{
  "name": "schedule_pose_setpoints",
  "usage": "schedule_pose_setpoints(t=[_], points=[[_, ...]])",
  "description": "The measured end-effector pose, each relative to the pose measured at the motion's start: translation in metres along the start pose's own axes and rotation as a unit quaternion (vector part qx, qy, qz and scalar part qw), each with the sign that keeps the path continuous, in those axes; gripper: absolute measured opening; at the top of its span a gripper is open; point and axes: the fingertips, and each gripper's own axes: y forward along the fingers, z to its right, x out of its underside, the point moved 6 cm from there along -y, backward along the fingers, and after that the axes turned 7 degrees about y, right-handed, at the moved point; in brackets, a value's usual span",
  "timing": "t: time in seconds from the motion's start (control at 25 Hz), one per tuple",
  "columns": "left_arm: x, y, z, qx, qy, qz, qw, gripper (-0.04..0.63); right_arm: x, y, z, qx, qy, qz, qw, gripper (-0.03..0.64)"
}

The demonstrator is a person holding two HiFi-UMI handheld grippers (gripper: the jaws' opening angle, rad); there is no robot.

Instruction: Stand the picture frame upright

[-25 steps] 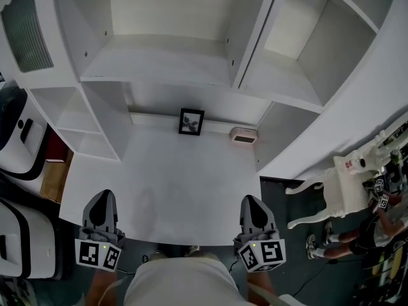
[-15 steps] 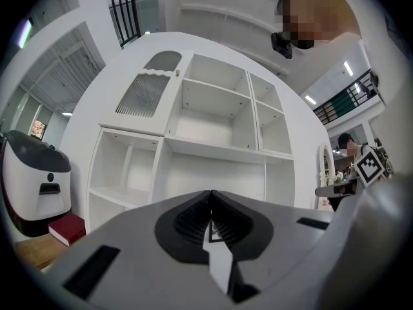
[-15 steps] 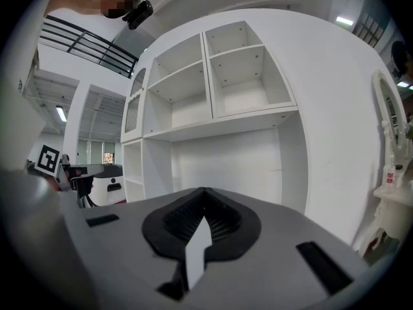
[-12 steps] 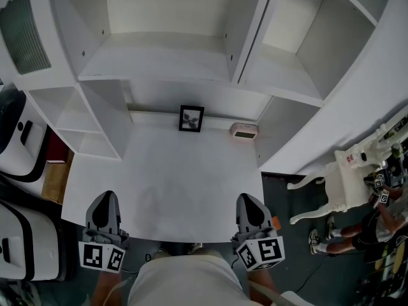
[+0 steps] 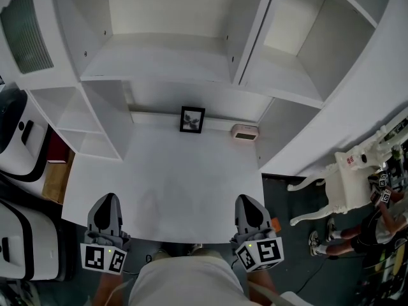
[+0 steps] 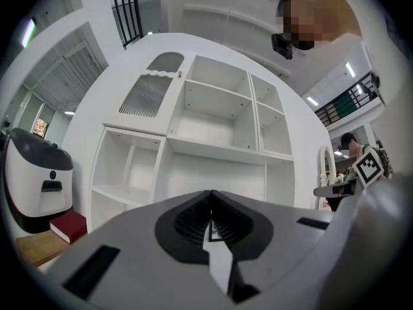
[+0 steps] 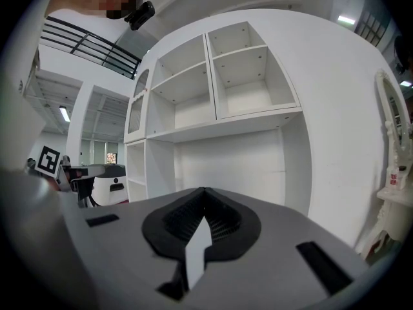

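Observation:
A small black picture frame (image 5: 192,120) stands upright at the back of the white desk (image 5: 166,183), leaning against the rear wall. Both grippers hover over the desk's near edge, far from the frame. My left gripper (image 5: 106,199) is at the near left and my right gripper (image 5: 245,200) at the near right. Each has its jaws pressed together with nothing between them. In the left gripper view the shut left gripper (image 6: 210,196) points at the shelves. In the right gripper view the right gripper (image 7: 203,194) does the same.
A small pinkish-white box (image 5: 244,132) sits right of the frame at the back wall. White shelf compartments (image 5: 159,56) surround the desk. A red book (image 5: 56,150) and a white machine (image 5: 18,139) are at left. An ornate white stand (image 5: 344,178) and a person (image 5: 377,225) are at right.
Almost nothing: the head view shifts slightly and the right gripper drifts a little left. The frame stays put and both grippers remain shut.

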Motion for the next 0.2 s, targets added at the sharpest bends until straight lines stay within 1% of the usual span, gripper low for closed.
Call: schedule_pose_setpoints(t=[0.2], points=[[-0.0018, -0.0005, 0.0011, -0.002, -0.004, 0.002, 1.0, 0.018, -0.0023, -0.0013, 0.0005, 0.0, -0.001, -0.001, 1.0, 0.009]])
